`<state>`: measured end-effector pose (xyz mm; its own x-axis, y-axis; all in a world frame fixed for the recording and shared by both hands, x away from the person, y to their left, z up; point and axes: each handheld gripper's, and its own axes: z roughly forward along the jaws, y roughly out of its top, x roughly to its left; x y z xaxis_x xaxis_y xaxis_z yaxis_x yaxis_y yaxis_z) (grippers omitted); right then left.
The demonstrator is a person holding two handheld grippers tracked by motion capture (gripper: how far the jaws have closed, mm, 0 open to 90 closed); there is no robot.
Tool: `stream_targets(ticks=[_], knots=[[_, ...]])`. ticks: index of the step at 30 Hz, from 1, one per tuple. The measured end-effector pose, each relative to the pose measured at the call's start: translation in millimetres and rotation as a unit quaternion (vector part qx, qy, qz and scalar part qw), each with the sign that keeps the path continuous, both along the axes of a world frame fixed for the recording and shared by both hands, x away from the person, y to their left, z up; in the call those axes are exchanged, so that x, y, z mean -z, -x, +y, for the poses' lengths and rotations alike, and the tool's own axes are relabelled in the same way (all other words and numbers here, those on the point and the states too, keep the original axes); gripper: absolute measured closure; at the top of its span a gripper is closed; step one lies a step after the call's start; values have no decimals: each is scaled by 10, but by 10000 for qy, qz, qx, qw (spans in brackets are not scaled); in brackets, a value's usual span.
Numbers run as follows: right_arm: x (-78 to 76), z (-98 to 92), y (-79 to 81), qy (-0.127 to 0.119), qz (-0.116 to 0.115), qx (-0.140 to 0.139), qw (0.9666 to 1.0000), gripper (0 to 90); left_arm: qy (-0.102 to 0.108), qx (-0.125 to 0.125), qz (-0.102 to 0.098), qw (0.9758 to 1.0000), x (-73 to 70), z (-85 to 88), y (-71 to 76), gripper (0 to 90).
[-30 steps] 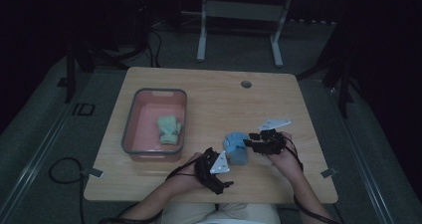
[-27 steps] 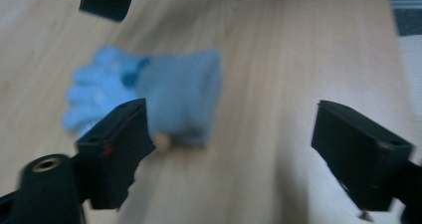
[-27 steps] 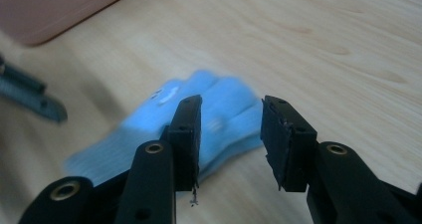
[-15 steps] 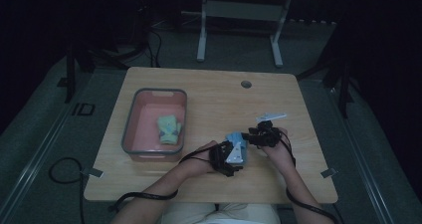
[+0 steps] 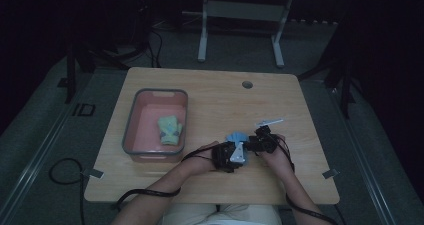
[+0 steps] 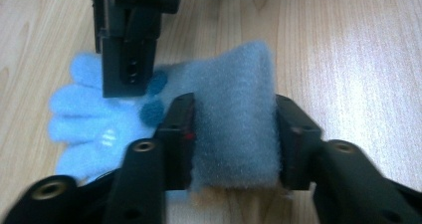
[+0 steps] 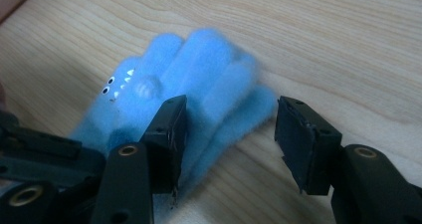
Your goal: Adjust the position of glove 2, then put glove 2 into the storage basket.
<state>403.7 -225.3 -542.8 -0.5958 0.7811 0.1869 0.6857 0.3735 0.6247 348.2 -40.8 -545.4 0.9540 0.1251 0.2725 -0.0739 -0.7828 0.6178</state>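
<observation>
L gripper [image 6: 234,134] moved in, closing on blue glove [image 6: 234,109]

Both tongs are black, blocky and matt, with brass-ringed screw holes on their arms. The left tongs [image 5: 234,152] carry a grey three-cornered plate; the right tongs [image 5: 260,141] trail black cable. The forearms are sleeveless.

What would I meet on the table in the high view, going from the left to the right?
Pink tray holding a green glove → left gripper, jaws closed on the blue glove → right gripper, jaws open → small pale object, too small to identify.
</observation>
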Motion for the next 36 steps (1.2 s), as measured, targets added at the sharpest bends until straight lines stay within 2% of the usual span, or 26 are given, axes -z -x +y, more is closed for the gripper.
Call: stream_targets(ticks=[2,5,6,7,10,13,14,18,19,21,22,24,25,27,32,36], knots=[[-3,21,16,53,-15,25,10000,475,5,1,21,10000,3,7,-1,637],[-11,93,45,145,-9,-111,9998,627,-4,-11,43,10000,4,11,-9,683],[-11,93,45,145,-9,-111,9998,627,-4,-11,43,10000,4,11,-9,698],[-9,142,57,135,8,-216,9997,714,12,-17,48,10000,4,15,-10,710],[-18,177,63,162,-2,-282,9995,773,-2,-20,98,9999,-18,22,-18,733],[-18,179,61,136,-9,-308,9994,785,-23,-19,130,9999,-46,27,-25,738],[-24,174,52,49,-26,-395,9992,803,-43,-20,139,9999,-66,36,-28,748],[-58,169,45,-24,-53,-461,9989,810,-5,-26,87,10000,-141,77,-24,753],[-132,173,45,-104,-134,-498,9986,811,74,-76,58,9999,-234,123,-27,753],[-168,173,44,-155,-179,-508,9984,812,68,-83,17,9999,-265,138,-30,753],[-258,184,42,-259,-272,-517,9980,812,68,-90,1,9999,-305,156,-34,753],[-258,184,42,-259,-272,-517,9980,812,67,-94,-10,9999,-327,164,-34,753],[-362,212,41,-312,-392,-522,9974,813,61,-109,-60,9999,-428,204,-36,754],[-427,238,46,-322,-458,-542,9970,814,57,-110,-88,9999,-495,232,-36,754],[-542,269,29,-424,-536,-557,9961,813,23,-130,-170,9998,-617,290,-52,754],[-582,290,24,-440,-563,-554,9959,814,1,-134,-184,9997,-658,311,-52,754]])
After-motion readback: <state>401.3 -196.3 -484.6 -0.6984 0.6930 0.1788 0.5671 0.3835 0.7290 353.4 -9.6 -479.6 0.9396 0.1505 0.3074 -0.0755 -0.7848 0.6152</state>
